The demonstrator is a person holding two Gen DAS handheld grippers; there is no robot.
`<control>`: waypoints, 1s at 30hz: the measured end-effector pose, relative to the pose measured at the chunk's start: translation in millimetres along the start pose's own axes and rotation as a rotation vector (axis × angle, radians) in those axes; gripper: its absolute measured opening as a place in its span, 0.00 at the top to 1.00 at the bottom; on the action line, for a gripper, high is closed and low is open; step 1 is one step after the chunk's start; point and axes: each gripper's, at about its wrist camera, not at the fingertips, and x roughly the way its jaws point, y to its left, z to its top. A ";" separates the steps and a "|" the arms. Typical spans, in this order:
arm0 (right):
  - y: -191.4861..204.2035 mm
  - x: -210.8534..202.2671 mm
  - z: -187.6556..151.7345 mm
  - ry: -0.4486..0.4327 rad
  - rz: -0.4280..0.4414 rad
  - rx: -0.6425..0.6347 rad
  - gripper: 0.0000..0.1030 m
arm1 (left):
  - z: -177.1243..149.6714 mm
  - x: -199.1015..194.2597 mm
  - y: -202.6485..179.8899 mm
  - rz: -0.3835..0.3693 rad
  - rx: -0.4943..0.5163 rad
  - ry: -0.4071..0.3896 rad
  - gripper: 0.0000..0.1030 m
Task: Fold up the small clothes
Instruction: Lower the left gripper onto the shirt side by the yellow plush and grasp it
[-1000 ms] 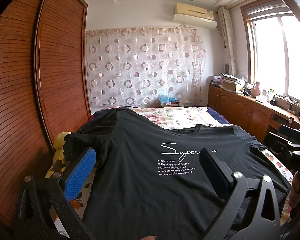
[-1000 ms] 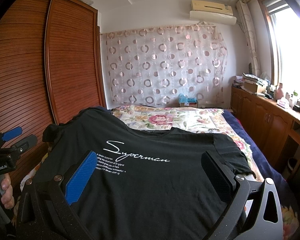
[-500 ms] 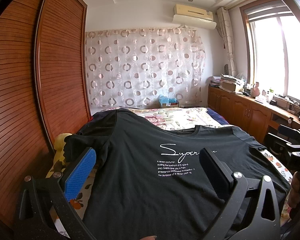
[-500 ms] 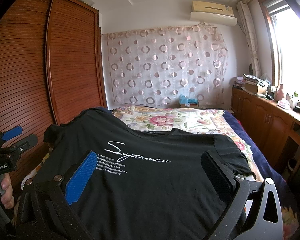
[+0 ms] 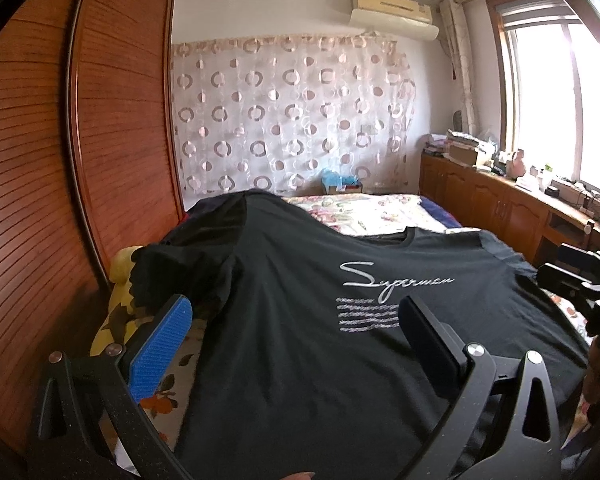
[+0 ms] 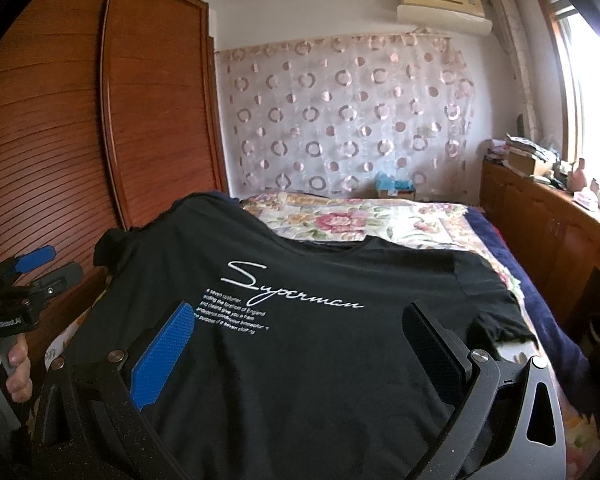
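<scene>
A black T-shirt [image 5: 300, 320] with white "Superman" script [image 6: 292, 290] lies spread front-up on the floral bed, neckline at the far side. The left sleeve [image 5: 180, 272] bunches up near the bed's left edge. The right sleeve [image 6: 496, 312] lies flat. My left gripper [image 5: 296, 340] hovers open over the shirt's lower left part, with nothing between its fingers. My right gripper [image 6: 298, 348] hovers open over the lower right part, also empty. In the right wrist view a hand [image 6: 14, 364] holds the left gripper [image 6: 32, 276] beside the shirt's left edge.
A slatted wooden wardrobe [image 5: 80, 160] stands close along the bed's left side. Low wooden cabinets [image 6: 548, 232] with clutter run under the window on the right. The floral bedspread [image 6: 360, 220] shows beyond the shirt. A yellow cushion [image 5: 120, 300] lies at the left edge.
In the left wrist view the shirt and its print sit higher and look slightly blurred, so the left gripper has sunk a little toward the shirt. Both grippers stay open.
</scene>
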 end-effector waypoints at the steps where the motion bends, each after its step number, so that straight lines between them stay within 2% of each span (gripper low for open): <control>1: 0.2 3.4 1.1 0.007 0.006 -0.006 0.00 | -0.2 4.6 5.1 0.007 0.001 0.008 0.00; 6: -3.2 13.4 9.6 0.029 0.035 -0.025 0.00 | -4.6 18.2 19.7 0.023 0.016 0.038 0.00; 18: -13.0 36.9 16.6 0.076 0.069 -0.075 0.00 | -4.5 53.1 62.4 -0.007 0.014 0.094 0.00; 25: -20.8 69.3 31.7 0.123 0.103 -0.090 0.00 | 6.7 79.1 99.9 -0.009 -0.023 0.133 0.17; 30: -22.5 82.7 41.1 0.139 0.115 -0.094 0.00 | 22.6 89.3 129.6 0.017 -0.055 0.133 0.24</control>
